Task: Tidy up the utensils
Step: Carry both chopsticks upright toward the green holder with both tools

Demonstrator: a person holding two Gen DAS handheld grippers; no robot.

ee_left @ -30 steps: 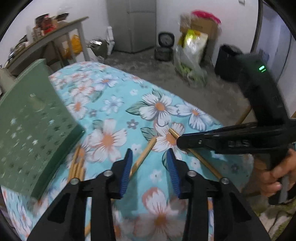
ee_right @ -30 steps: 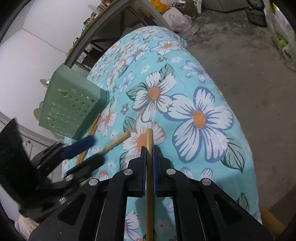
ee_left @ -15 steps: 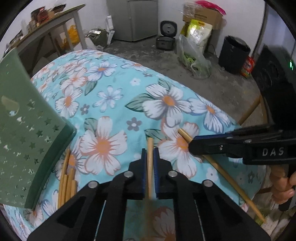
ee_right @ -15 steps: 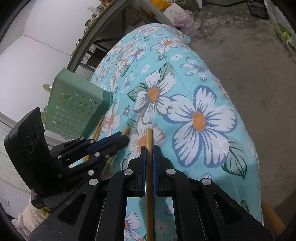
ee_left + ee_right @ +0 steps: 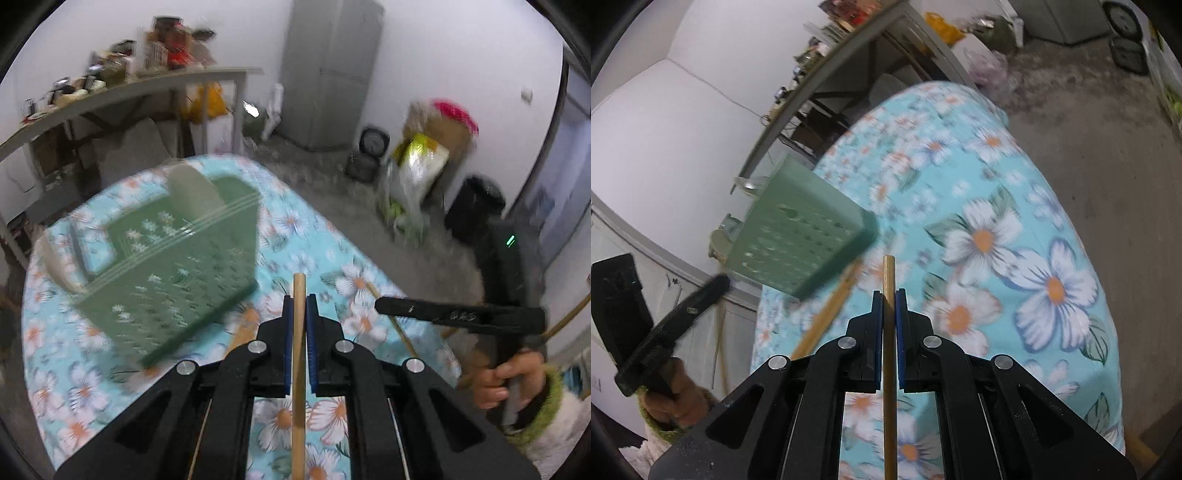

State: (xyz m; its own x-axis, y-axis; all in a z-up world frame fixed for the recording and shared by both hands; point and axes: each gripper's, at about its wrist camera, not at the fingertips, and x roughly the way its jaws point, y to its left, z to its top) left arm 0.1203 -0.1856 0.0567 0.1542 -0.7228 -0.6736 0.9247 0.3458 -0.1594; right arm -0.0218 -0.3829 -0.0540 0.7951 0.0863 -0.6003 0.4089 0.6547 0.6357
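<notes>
So the left tool [image 5: 299, 321] has just snapped closed on a chopstick [image 5: 298, 354] and lifted it off the counter [image 5: 92, 387], while the right tool [image 5: 889, 321] pinches its own chopstick [image 5: 888, 362]. Both now hang near the green holder [image 5: 177, 280], lying on its side, so I'd guess drop-in comes next. The floral cloth carries a few loose sticks [image 5: 827, 314], with a cluttered shelf [image 5: 122, 88] and grey fridge [image 5: 332, 66] behind.

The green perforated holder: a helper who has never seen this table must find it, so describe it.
Start at the table under the blue floral tablecloth. Near its far left edge lies the green utensil holder, tipped on its side, with loose chopsticks beside its base. Nothing else there is a green box pierced with holes.
</notes>
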